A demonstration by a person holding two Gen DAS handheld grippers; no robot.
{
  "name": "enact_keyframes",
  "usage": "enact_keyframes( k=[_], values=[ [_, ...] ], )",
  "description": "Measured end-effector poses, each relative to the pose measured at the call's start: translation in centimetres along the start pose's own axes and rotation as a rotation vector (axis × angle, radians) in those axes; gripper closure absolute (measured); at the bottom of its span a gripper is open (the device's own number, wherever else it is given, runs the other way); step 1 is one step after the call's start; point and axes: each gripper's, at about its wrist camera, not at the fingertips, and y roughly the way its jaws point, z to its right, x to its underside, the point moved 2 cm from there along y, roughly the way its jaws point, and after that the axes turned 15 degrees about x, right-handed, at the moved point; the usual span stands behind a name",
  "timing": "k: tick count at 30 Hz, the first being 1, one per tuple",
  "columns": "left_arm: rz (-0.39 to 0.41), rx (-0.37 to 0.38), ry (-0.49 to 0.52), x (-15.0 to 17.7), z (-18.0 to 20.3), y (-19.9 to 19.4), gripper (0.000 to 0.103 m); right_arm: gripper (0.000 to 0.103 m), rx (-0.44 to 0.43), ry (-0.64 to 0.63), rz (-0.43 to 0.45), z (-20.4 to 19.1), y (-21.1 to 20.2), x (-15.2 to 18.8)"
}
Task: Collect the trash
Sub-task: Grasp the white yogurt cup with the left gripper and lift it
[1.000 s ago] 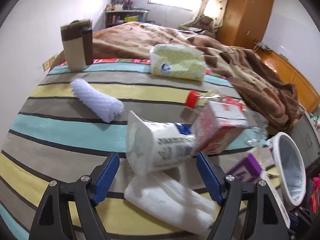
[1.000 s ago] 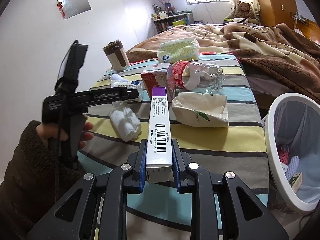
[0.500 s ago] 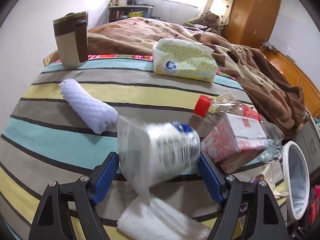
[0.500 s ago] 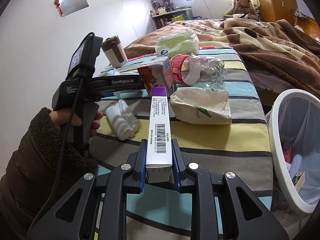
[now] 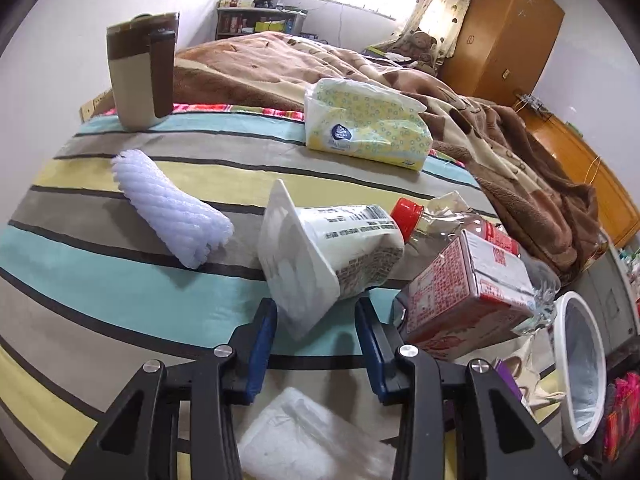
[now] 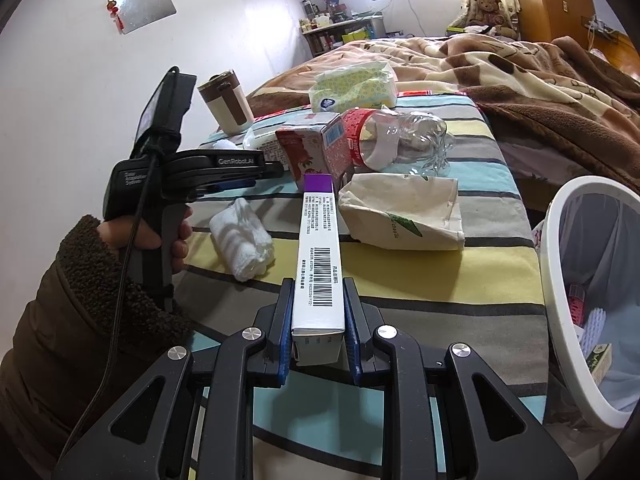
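My left gripper (image 5: pixel 316 320) has its blue pads closed in on the rim of a white plastic yogurt cup (image 5: pixel 324 252) lying on its side on the striped cloth. My right gripper (image 6: pixel 318 308) is shut on a long white box with a purple end and a barcode (image 6: pixel 320 248), held above the table. Beside the cup lie a red-and-white carton (image 5: pixel 472 296), a crushed clear bottle with a red cap (image 6: pixel 400 140), a white foam net sleeve (image 5: pixel 172 208), a crumpled tissue (image 6: pixel 244 240) and a paper bag (image 6: pixel 404 212). A white trash bin (image 6: pixel 560 240) stands at the right.
A brown-and-cream travel mug (image 5: pixel 140 72) and a yellow tissue pack (image 5: pixel 364 124) stand at the table's far side. A bed with a brown blanket (image 5: pixel 480 128) lies behind. The bin holds several bits of trash.
My left gripper has moved forward and its jaws have narrowed around the yogurt cup, which has rolled and tilted. My right gripper keeps hold of the box, nearly still.
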Motion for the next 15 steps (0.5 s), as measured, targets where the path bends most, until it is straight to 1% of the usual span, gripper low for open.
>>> enact_keyframes(
  k=[1, 3, 5, 7, 8, 11, 13, 14, 15],
  values=[
    [0.0, 0.004, 0.004, 0.1, 0.1, -0.1, 0.062, 0.08, 0.0, 0.0, -0.001, 0.0, 0.0, 0.0],
    [-0.005, 0.027, 0.01, 0.2, 0.4, -0.1, 0.074, 0.08, 0.003, 0.001, 0.0, 0.1, 0.0, 0.0],
    [-0.006, 0.04, 0.013, 0.4, 0.6, -0.1, 0.077, 0.08, 0.003, 0.004, 0.004, 0.2, -0.2, 0.0],
    [0.0, 0.044, 0.019, 0.5, 0.9, -0.3, 0.083, 0.08, 0.001, 0.006, 0.008, 0.2, -0.4, 0.0],
    [0.0, 0.046, 0.019, 0.6, 0.9, -0.4, 0.09, 0.08, 0.001, 0.005, 0.009, 0.2, -0.5, 0.0],
    [-0.006, 0.067, 0.02, 0.9, 1.3, -0.7, 0.091, 0.08, 0.002, 0.006, 0.01, 0.3, -0.5, 0.1],
    [-0.017, 0.121, 0.024, 1.3, 1.7, -1.0, 0.091, 0.08, 0.0, 0.008, 0.012, 0.3, -0.6, 0.1],
    [-0.008, 0.121, 0.023, 1.4, 1.7, -1.3, 0.091, 0.08, 0.001, 0.009, 0.013, 0.3, -0.7, 0.1],
    [0.012, 0.096, 0.027, 1.3, 1.7, -1.8, 0.087, 0.08, 0.0, 0.01, 0.014, 0.4, -0.8, 0.1]
  ],
)
